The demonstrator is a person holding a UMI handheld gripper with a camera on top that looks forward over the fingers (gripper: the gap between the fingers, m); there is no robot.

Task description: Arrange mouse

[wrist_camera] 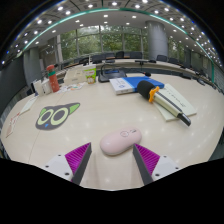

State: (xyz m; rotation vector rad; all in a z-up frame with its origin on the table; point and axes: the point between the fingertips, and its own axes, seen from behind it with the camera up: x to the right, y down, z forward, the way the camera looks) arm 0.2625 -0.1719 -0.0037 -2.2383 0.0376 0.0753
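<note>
A pale pink computer mouse (120,141) lies on the beige table (90,125), just ahead of my fingers and between their tips, with a gap on each side. My gripper (112,157) is open, with the magenta pads (78,155) showing on the left and right fingers. A dark cat-face mouse mat (57,116) with big green eyes lies on the table to the left, beyond the left finger.
A black-handled tool with an orange part (156,96) lies on papers (172,100) to the right. A blue book (132,82) and several small items and bottles (52,78) stand farther back. Office desks and windows lie beyond.
</note>
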